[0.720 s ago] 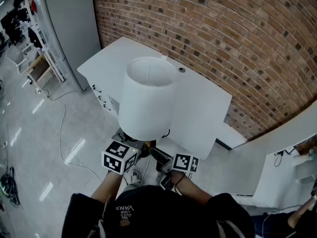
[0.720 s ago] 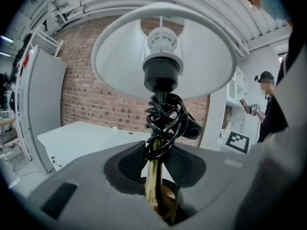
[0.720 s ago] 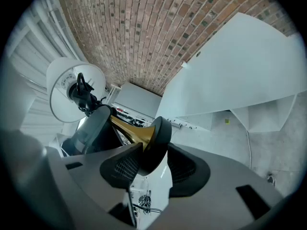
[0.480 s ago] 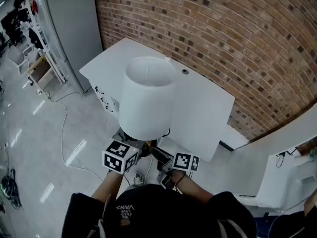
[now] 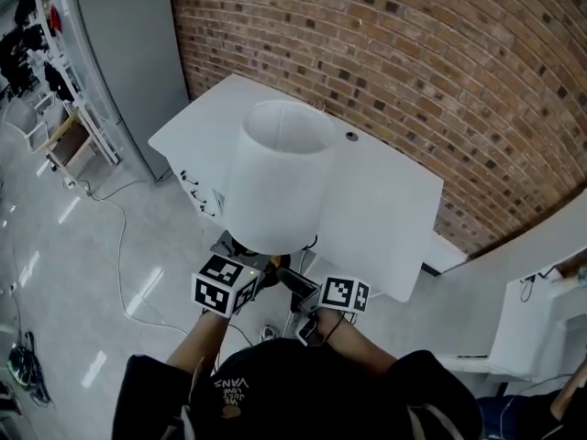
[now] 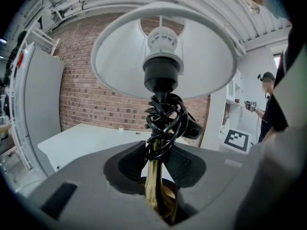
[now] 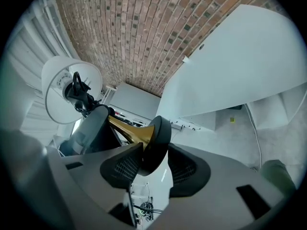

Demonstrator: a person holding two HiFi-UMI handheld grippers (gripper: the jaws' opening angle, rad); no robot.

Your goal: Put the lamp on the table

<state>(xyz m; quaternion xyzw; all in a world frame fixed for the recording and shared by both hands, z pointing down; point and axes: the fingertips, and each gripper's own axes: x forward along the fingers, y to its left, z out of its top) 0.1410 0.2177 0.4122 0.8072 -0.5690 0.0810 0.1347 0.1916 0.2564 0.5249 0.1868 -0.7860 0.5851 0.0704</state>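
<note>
The lamp has a white drum shade [image 5: 280, 177], a brass stem [image 6: 154, 176] and a black round base [image 7: 156, 143]. It hangs tilted in the air over the near edge of the white table [image 5: 390, 218]. My left gripper [image 5: 260, 273] is shut on the brass stem just below a coil of black cord [image 6: 165, 119]. My right gripper [image 5: 295, 290] is shut on the rim of the black base, which stands edge-on between the pads. In the right gripper view the shade [image 7: 62, 90] shows at the left, beyond the left gripper's grey body.
A brick wall [image 5: 440, 71] runs behind the table. A small dark knob [image 5: 351, 137] sits on the tabletop near the wall. A grey cabinet [image 5: 124, 53] stands at the left, a cable [image 5: 119, 246] trails on the floor, and white furniture [image 5: 541, 282] is at the right.
The lamp and both grippers have shifted a little to the right, closer over the table. Both grips look the same.
</note>
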